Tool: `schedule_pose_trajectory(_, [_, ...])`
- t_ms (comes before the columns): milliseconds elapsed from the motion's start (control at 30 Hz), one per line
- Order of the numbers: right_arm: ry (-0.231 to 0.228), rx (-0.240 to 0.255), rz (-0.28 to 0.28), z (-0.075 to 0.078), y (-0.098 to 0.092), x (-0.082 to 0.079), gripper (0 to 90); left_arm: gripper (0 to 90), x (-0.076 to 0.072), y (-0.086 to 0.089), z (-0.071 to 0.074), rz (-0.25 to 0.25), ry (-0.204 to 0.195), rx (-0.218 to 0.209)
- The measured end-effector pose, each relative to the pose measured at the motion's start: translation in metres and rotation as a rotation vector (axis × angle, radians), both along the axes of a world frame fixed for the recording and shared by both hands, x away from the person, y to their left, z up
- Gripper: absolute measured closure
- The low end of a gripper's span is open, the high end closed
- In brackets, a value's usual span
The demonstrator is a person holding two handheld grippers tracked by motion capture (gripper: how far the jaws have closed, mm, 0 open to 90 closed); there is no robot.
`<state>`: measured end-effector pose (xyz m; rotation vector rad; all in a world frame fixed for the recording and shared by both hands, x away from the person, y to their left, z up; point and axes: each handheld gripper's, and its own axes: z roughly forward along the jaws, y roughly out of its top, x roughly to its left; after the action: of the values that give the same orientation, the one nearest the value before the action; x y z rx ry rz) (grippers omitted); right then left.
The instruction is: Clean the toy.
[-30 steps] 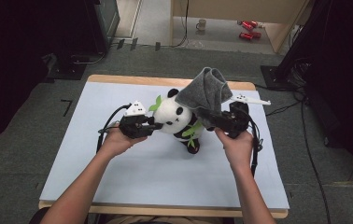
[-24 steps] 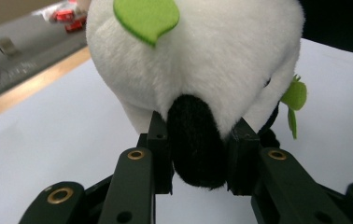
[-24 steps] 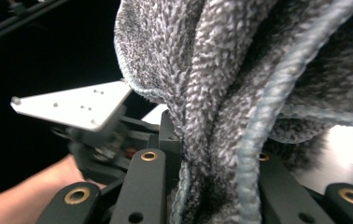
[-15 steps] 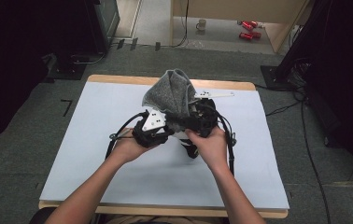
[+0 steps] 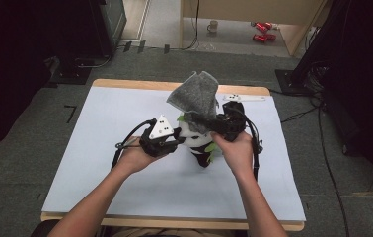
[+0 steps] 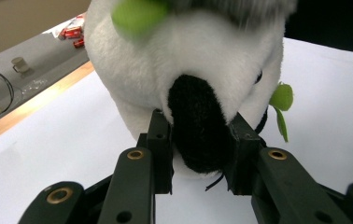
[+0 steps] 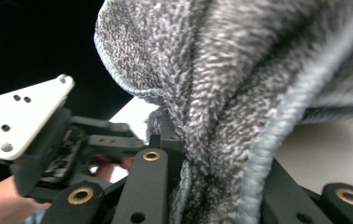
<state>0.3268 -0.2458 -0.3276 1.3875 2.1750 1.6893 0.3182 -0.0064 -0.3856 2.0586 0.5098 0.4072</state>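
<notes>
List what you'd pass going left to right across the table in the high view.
Left claw shut on the panda plush → grey towel pinched in the right claw → white tool near the table's far right edge.

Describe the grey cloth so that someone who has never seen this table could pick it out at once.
Start at the white table and go to its middle, where two hands meet around a black-and-white plush panda. The grey cloth stands up above the panda, pinched in the right claw. It is the one fuzzy grey towel-like piece with a pale blue stitched hem.
</notes>
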Motion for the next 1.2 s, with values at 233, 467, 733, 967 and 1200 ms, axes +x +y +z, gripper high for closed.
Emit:
schedule_pose_trajectory(233, [0.006, -0.026, -0.136, -0.003, -0.038, 0.005, 79.2, 68.9, 0.001, 0.005, -0.002, -0.004, 0.014, -0.010])
schedule_pose_trajectory(467, [0.012, 0.048, -0.160, 0.005, -0.059, 0.000, 79.4, 68.9, -0.003, 0.001, -0.004, -0.016, -0.023, -0.024])
schedule_pose_trajectory(733, [-0.102, 0.118, -0.002, 0.042, -0.020, -0.025, 79.3, 68.9, -0.012, -0.008, -0.003, -0.022, -0.061, -0.038])
schedule_pose_trajectory(967, [-0.084, 0.065, 0.093, 0.029, 0.025, -0.027, 79.2, 68.9, -0.019, -0.013, -0.003, -0.029, -0.086, -0.038])
schedule_pose_trajectory(1200, [-0.013, -0.037, 0.043, -0.007, 0.024, -0.007, 79.5, 68.9, -0.018, -0.012, -0.006, -0.028, -0.081, -0.044])
